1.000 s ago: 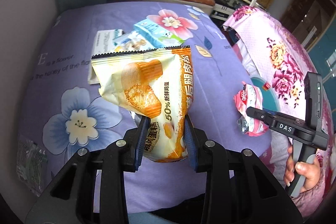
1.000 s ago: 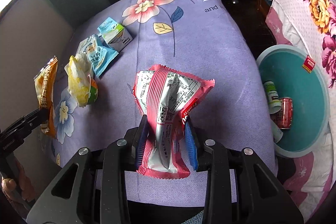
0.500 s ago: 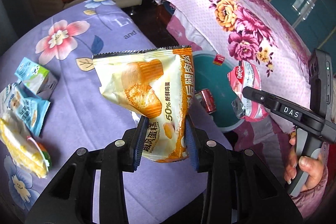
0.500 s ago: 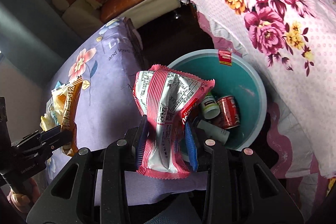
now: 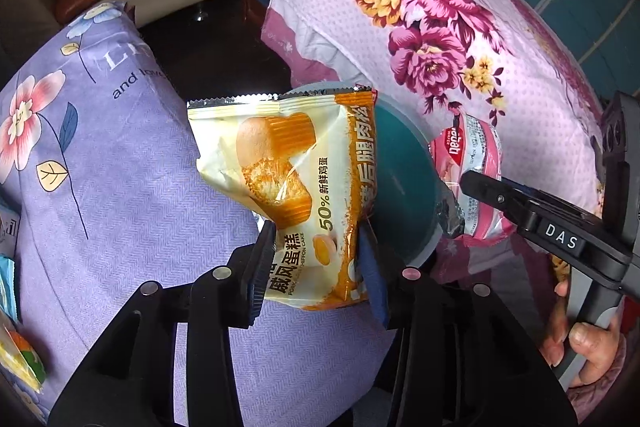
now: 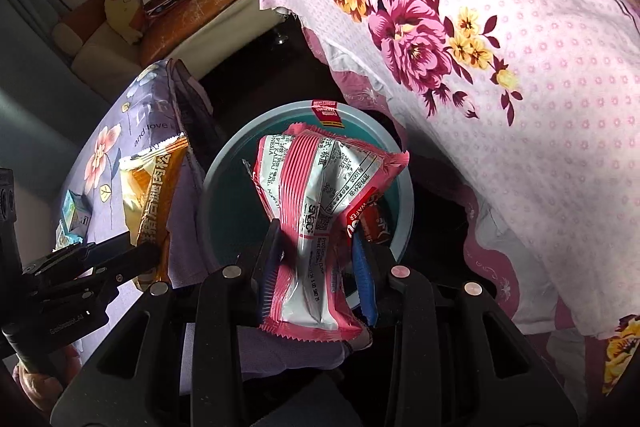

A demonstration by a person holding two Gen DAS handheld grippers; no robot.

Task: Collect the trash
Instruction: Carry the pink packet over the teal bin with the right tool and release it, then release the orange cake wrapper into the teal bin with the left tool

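The left gripper (image 5: pixel 316 259) is clamped on a yellow cake wrapper (image 5: pixel 288 183). The right gripper (image 6: pixel 318 259) pinches a pink wafer wrapper (image 6: pixel 320 211), with the teal bin (image 6: pixel 406 219) just beyond its jaws.

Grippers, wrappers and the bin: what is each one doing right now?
Left gripper: shut on the cake wrapper.
Cake wrapper: held upright, top torn open, beside the bin.
Right gripper: shut on the wafer wrapper.
Wafer wrapper: crumpled, held in front of the bin's opening.
Bin: open, no lid.
Red can: inside the bin, partly hidden.
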